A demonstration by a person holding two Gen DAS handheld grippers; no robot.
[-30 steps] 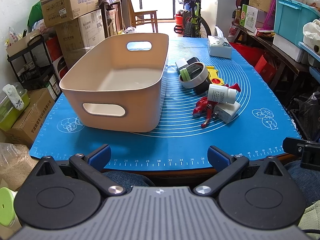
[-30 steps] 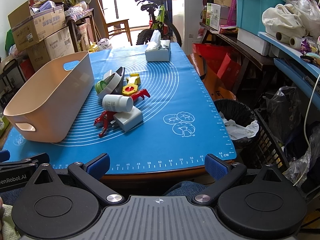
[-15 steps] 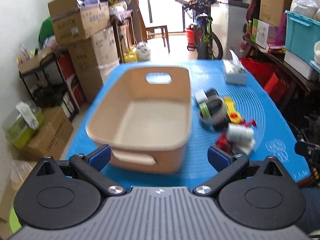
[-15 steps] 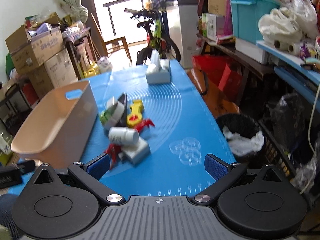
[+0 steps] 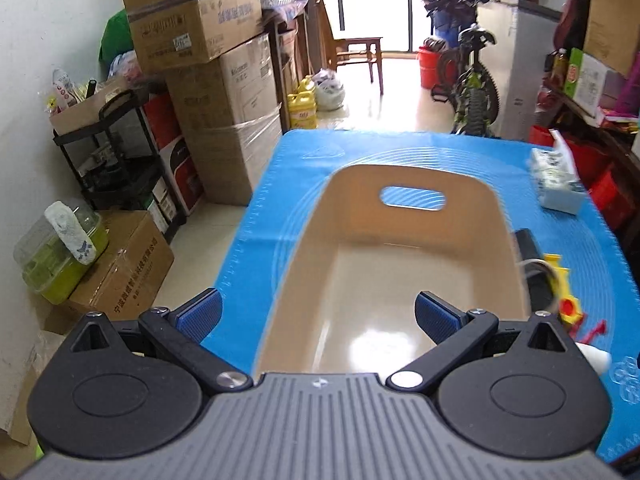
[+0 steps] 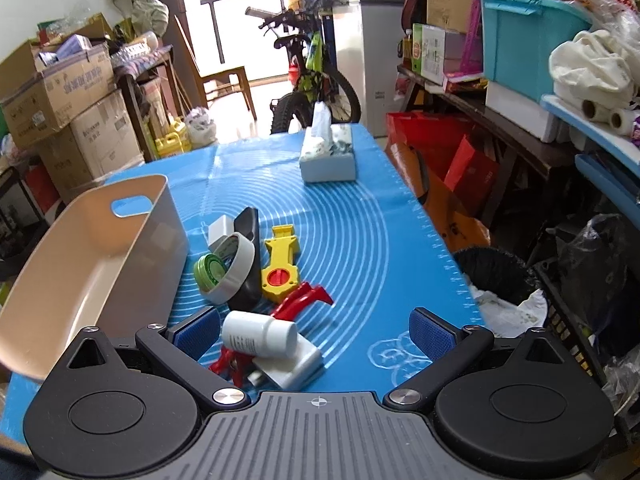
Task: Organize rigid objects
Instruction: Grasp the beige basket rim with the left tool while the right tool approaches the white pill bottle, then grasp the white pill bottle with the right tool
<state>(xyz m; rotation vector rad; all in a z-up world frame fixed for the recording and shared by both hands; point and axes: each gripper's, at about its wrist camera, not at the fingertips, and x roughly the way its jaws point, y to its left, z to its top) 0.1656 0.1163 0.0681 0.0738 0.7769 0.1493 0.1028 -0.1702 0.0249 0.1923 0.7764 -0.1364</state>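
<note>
Hovering over the beige bin (image 5: 404, 280), your left claw (image 5: 318, 312) gapes wide and empty; your right claw (image 6: 314, 330), equally wide and empty, frames the white bottle (image 6: 258, 334) lying on a white block (image 6: 294, 362) near the tabletop's front edge. Risk: the bottle, resting on its side atop red clips (image 6: 300, 300), may roll when pinched, dragging neighbours. A blue mat (image 6: 352, 240) covers the tabletop; cartons, a bicycle (image 6: 316, 76) and shelving crowd the room.

The right tool (image 6: 314, 330) hides part of the red clamp (image 6: 298, 304).
</note>
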